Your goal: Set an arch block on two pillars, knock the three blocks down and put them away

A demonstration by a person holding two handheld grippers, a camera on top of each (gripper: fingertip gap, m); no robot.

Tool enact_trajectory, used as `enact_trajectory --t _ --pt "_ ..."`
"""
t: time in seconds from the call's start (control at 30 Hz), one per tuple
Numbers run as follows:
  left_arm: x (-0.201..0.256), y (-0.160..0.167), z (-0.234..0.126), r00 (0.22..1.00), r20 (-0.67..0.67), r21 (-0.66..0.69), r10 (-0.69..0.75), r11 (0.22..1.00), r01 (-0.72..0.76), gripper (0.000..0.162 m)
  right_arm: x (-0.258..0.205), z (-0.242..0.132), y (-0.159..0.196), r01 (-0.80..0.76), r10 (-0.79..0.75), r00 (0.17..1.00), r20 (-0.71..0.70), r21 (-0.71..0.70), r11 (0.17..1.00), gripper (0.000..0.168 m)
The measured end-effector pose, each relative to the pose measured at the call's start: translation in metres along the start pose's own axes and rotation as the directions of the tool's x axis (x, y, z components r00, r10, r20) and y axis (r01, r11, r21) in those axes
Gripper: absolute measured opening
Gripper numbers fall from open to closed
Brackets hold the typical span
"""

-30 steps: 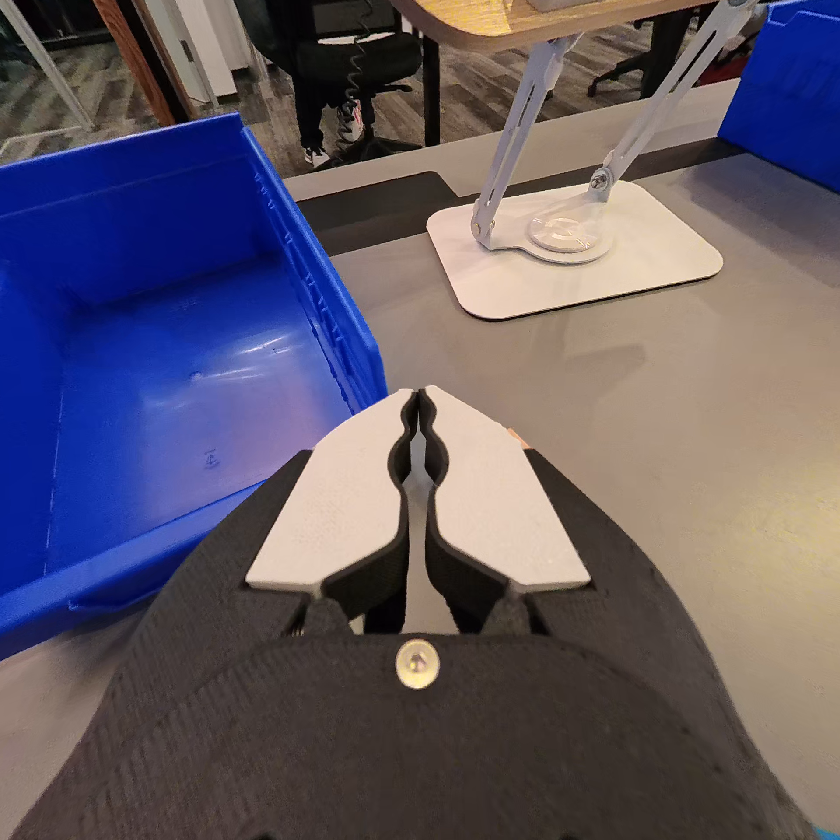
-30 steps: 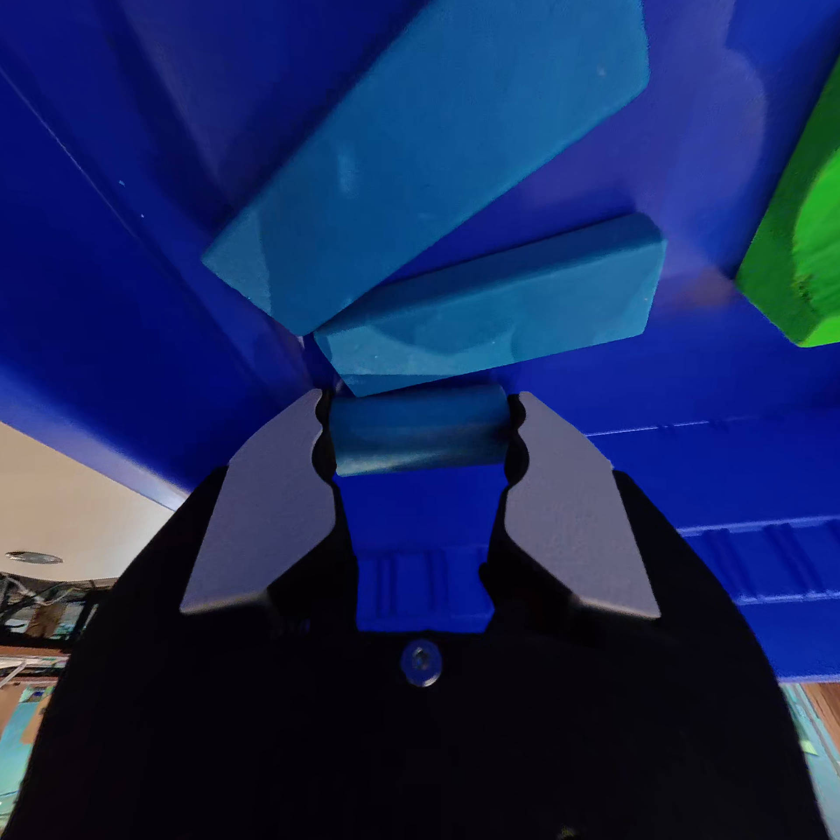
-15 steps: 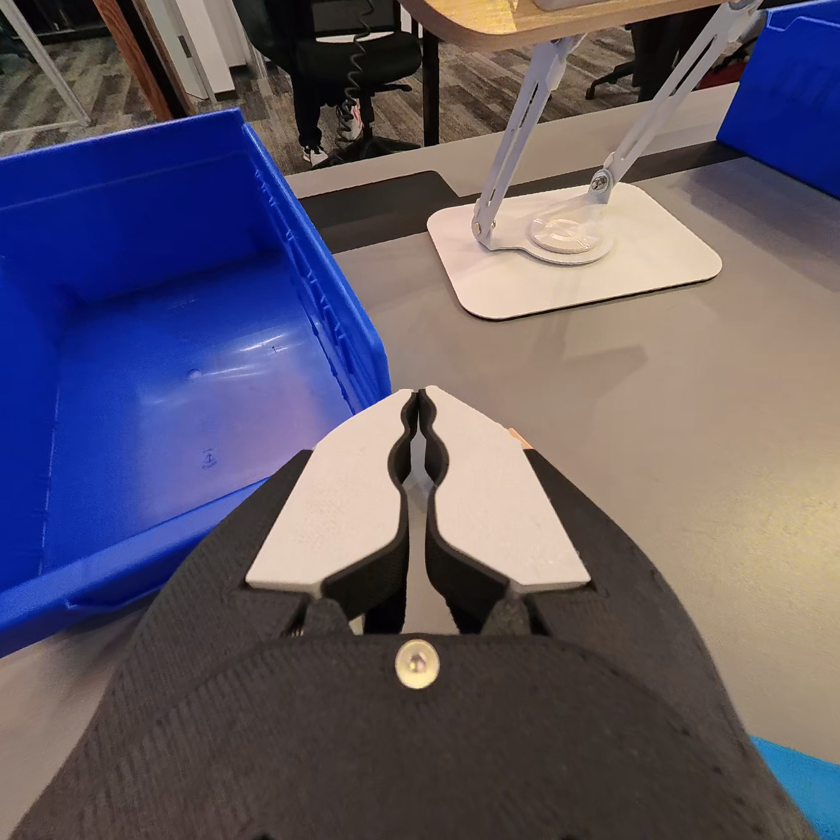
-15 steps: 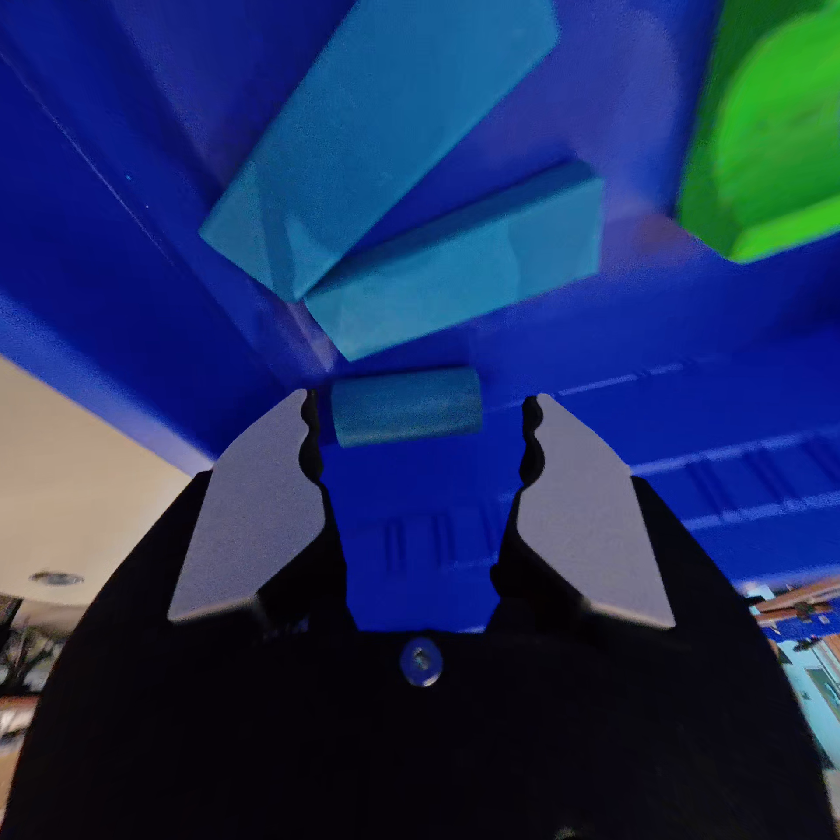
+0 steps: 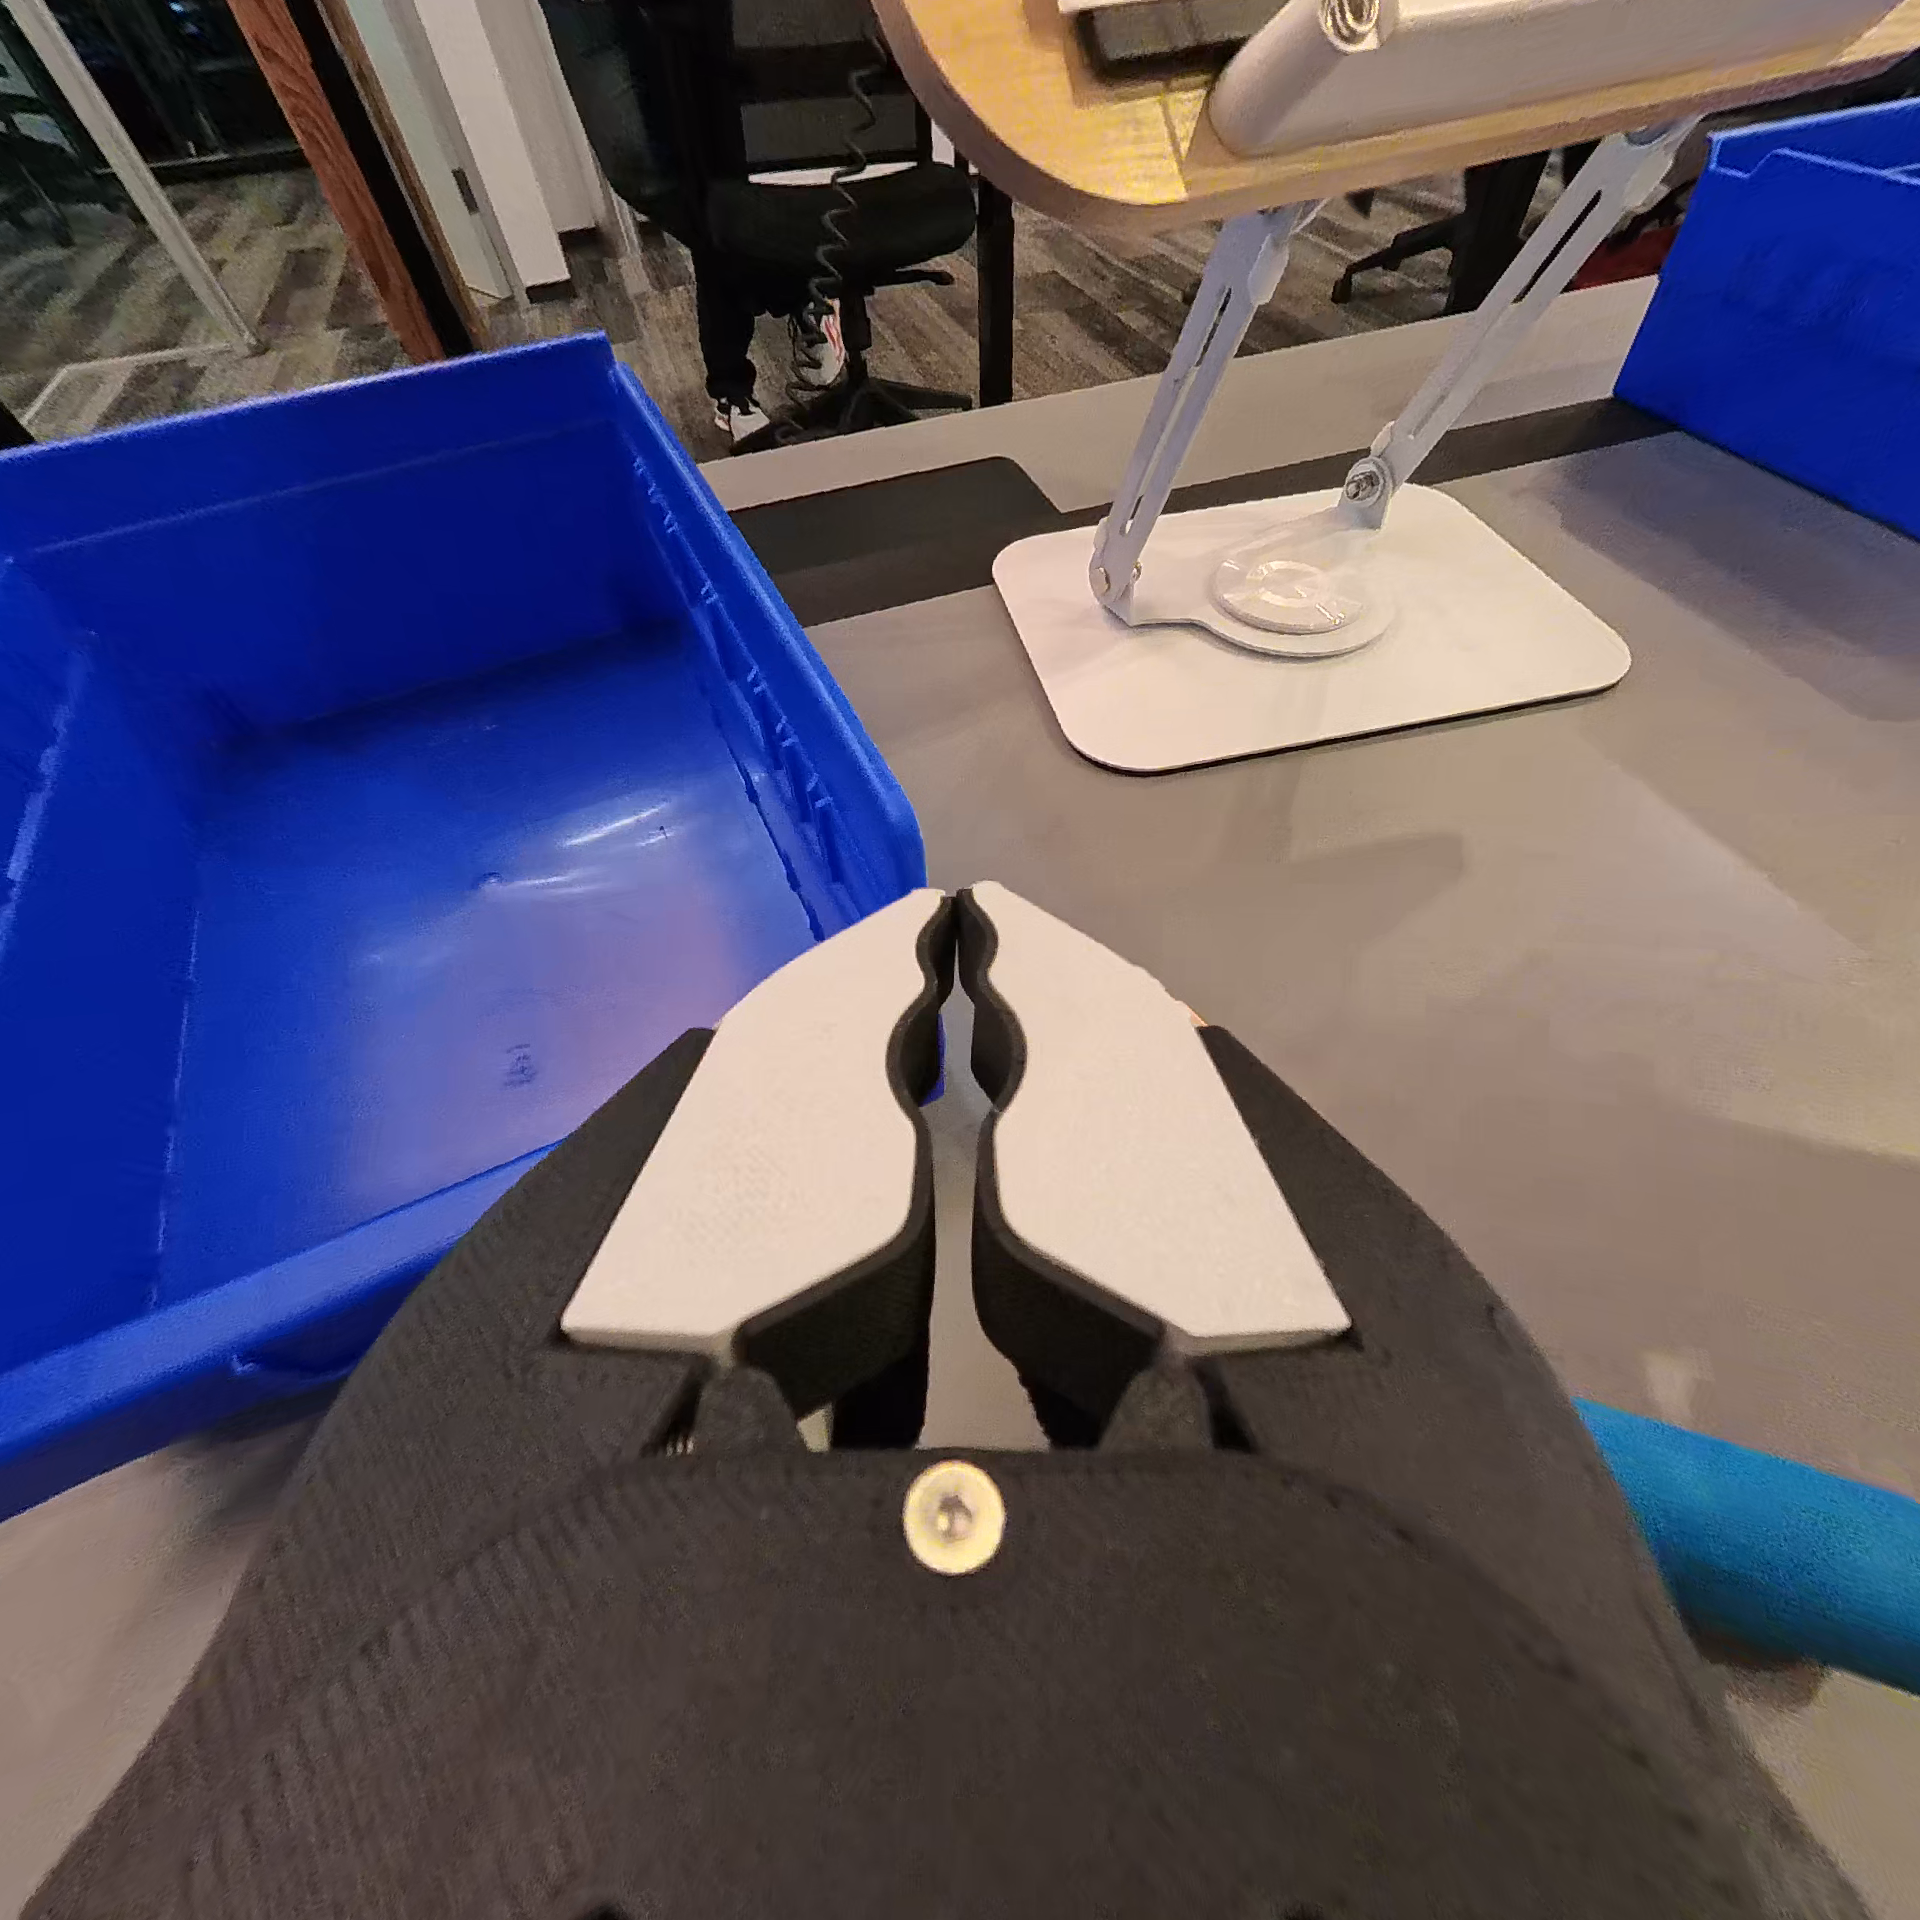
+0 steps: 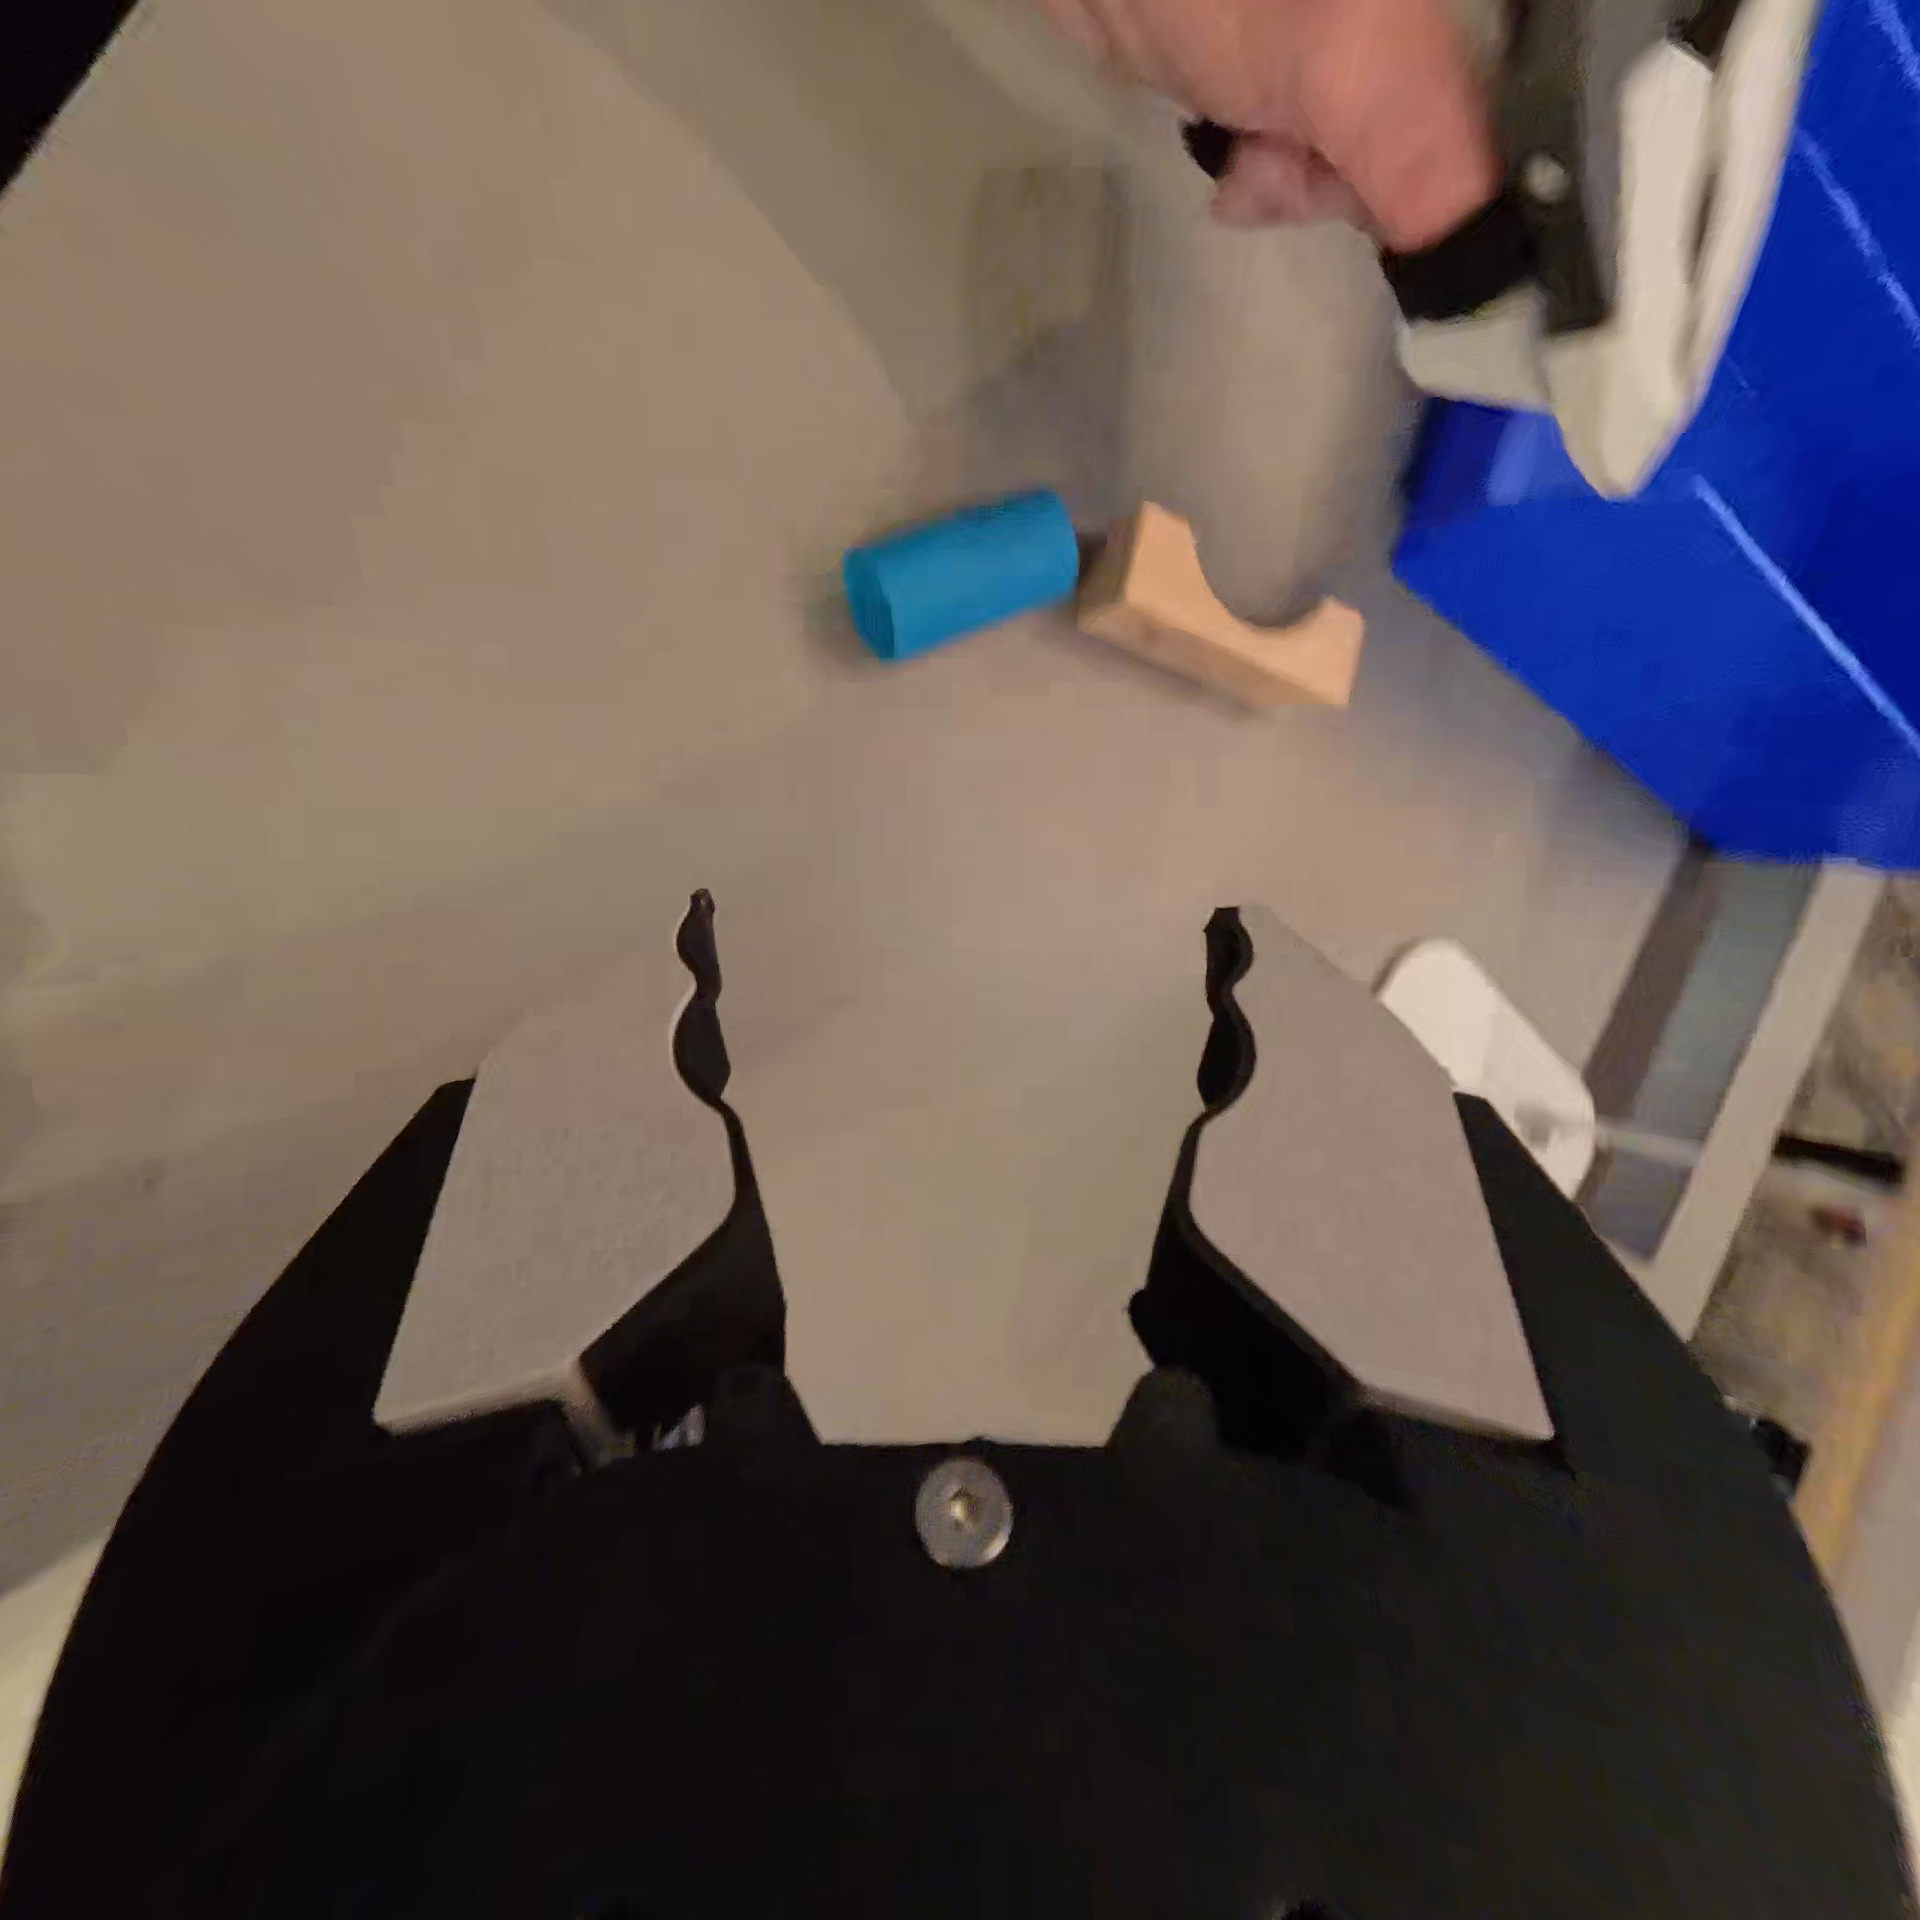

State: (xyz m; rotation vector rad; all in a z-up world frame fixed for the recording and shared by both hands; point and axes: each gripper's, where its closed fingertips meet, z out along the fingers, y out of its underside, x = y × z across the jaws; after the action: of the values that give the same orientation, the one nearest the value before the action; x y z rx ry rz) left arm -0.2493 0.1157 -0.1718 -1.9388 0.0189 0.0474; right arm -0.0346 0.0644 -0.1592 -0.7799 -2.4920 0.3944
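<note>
In the right wrist view a blue cylinder block (image 6: pixel 961 571) lies on its side on the grey table, touching a plain wooden arch block (image 6: pixel 1216 623) that lies beside a blue bin (image 6: pixel 1714 644). My right gripper (image 6: pixel 961 920) is open and empty, above the table and short of both blocks. My left gripper (image 5: pixel 956 902) is shut and empty, hovering by the near right corner of an empty blue bin (image 5: pixel 364 883). The blue cylinder (image 5: pixel 1766 1558) also shows at the lower right of the left wrist view. The left gripper and the hand holding it (image 6: pixel 1382 114) show at the top of the right wrist view.
A white stand base (image 5: pixel 1309 634) with two slanted white arms sits at the back of the table. A second blue bin (image 5: pixel 1797 343) stands at the far right. A wooden desk and an office chair (image 5: pixel 831 208) stand beyond the table.
My right gripper let go of a blue cylinder inside a bin, opened, and swung out over the table toward the two remaining blocks. My left gripper rose a little and stayed shut.
</note>
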Motion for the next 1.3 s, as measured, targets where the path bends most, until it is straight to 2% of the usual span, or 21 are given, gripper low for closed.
enact_trajectory --t 0.13,0.27,0.43,0.67,0.83,1.07,1.2,1.3 --pt "0.000 -0.002 -0.002 1.000 -0.014 0.011 -0.009 1.000 0.010 0.000 -0.003 0.067 -0.030 0.087 -0.089 0.981 0.171 0.019 0.996 0.092" --pt "0.005 -0.006 -0.003 0.999 -0.036 0.023 -0.006 1.000 0.007 0.000 -0.004 0.112 -0.020 0.115 -0.098 0.948 0.301 -0.041 0.992 0.088" --pt "0.011 -0.009 -0.004 0.999 -0.051 0.028 0.012 1.000 -0.011 0.000 -0.002 0.126 -0.008 0.087 -0.065 0.915 0.398 -0.039 0.995 0.075" --pt "0.012 -0.012 -0.004 0.998 -0.062 0.034 0.009 0.999 -0.007 0.000 -0.010 0.127 -0.019 0.087 -0.075 0.899 0.432 -0.010 0.996 0.075" --pt "0.012 -0.012 -0.004 0.998 -0.067 0.035 0.006 0.999 -0.003 0.000 -0.003 0.112 -0.019 -0.004 -0.007 0.930 0.367 0.030 1.000 0.074" --pt "0.017 -0.010 -0.003 0.997 -0.076 0.029 0.014 1.000 -0.012 0.000 -0.004 0.077 0.018 -0.179 0.165 0.946 0.279 0.023 0.984 0.074" --pt "0.017 -0.010 -0.003 0.997 -0.074 0.030 0.014 0.999 -0.012 0.000 -0.008 0.030 0.050 -0.308 0.292 0.938 0.188 0.059 0.950 0.074" --pt "0.017 -0.010 -0.003 0.997 -0.076 0.028 0.008 1.000 -0.006 0.000 -0.002 -0.027 0.090 -0.406 0.403 0.913 0.055 0.064 0.911 0.075"
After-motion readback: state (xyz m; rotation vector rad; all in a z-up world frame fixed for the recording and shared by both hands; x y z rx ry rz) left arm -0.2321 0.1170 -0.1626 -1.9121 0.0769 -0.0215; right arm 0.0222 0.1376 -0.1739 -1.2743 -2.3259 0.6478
